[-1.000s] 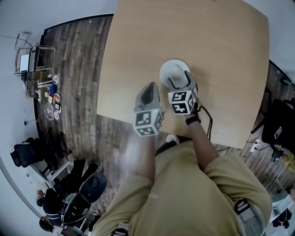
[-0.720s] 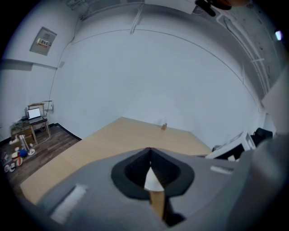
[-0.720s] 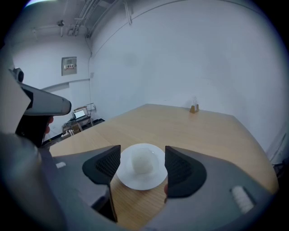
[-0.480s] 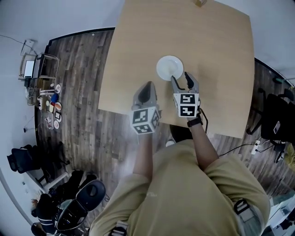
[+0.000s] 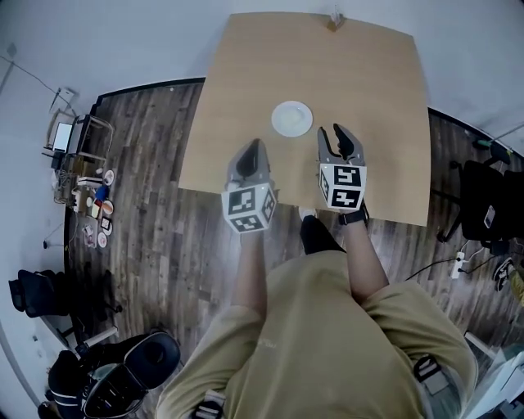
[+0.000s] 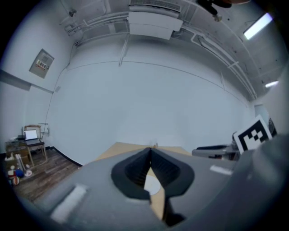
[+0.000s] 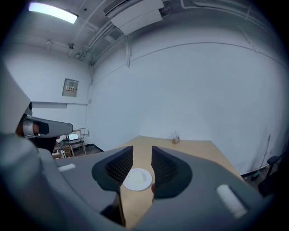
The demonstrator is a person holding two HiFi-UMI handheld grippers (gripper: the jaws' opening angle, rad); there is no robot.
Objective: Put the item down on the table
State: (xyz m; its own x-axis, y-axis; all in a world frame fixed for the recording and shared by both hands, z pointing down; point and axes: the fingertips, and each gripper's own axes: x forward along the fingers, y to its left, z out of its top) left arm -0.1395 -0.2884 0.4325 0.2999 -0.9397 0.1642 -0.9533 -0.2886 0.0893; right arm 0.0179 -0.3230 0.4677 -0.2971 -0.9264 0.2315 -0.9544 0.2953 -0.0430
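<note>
A white plate (image 5: 291,118) lies flat on the light wooden table (image 5: 372,90), with nothing on it that I can see. My right gripper (image 5: 336,133) hovers just to the right of the plate and nearer to me, apart from it, open and empty. Its own view shows the plate (image 7: 137,179) beyond the gap of the right gripper (image 7: 142,157). My left gripper (image 5: 250,151) is shut with nothing in it, above the table's near left part. In its own view the left gripper (image 6: 150,151) has its tips touching, and part of the plate (image 6: 152,185) shows below them.
A small brown item (image 5: 334,22) stands at the table's far edge, also seen in the right gripper view as the small brown item (image 7: 174,140). Dark wooden floor (image 5: 155,188) surrounds the table. A cluttered stand (image 5: 78,155) is at the left, a black chair (image 5: 483,209) at the right.
The right gripper, which was at the plate's near edge, has drawn back towards me. The plate stays on the table. The head camera has pulled back, so more of the table shows.
</note>
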